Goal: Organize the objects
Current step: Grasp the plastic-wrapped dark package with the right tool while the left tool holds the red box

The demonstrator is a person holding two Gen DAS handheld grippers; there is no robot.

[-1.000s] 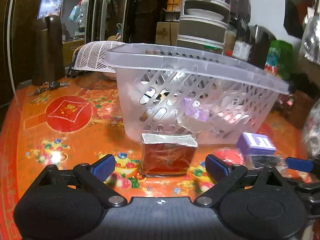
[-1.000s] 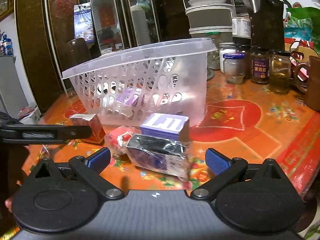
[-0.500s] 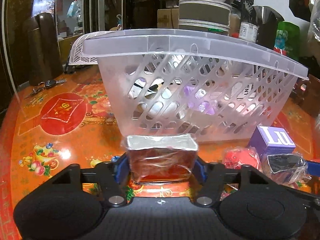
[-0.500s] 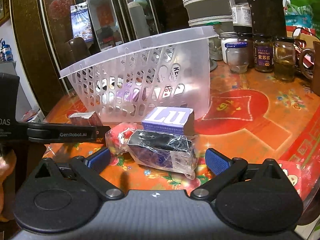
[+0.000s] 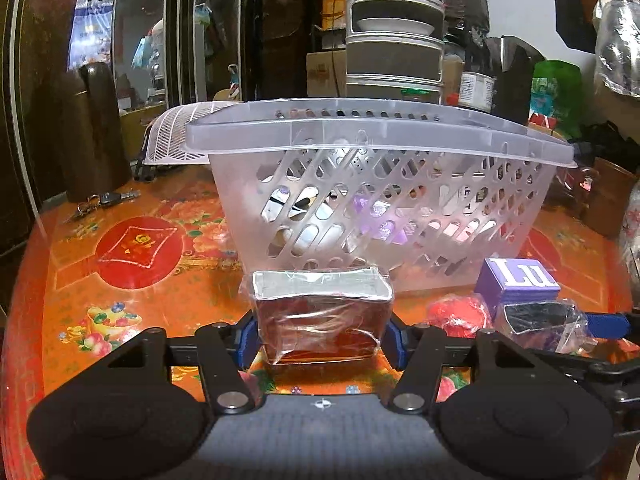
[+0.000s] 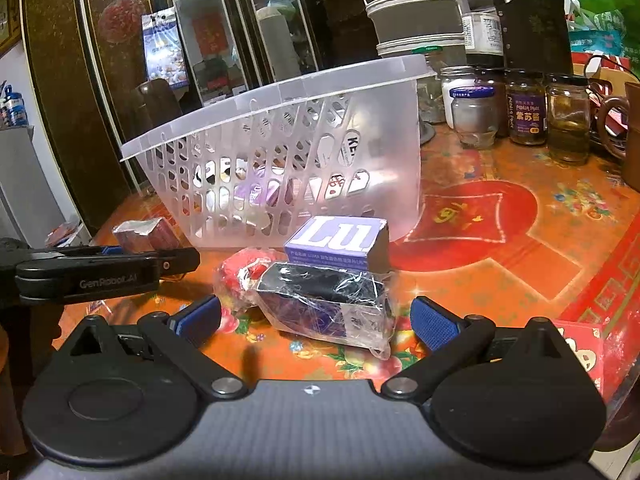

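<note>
Ahead of my jaws, dark glossy mirrored cabinet doors [image 5: 208, 32] reflect lamplight; beneath me lies the orange-red flowered oilcloth desk [image 5: 132, 248], grey stacked drawers [image 5: 394, 32] behind.

We've got a bunch of keys [image 5: 102, 202] lying at the left edge of the orange flowery tablecloth [image 5: 132, 280], with a white slotted tray [image 5: 176, 136] just above it toward the middle. Over in the right wrist view, the upper right is lined with glass jars [image 6: 528, 108]. Stacked grey containers [image 5: 394, 40] sit top center behind everything.
</note>
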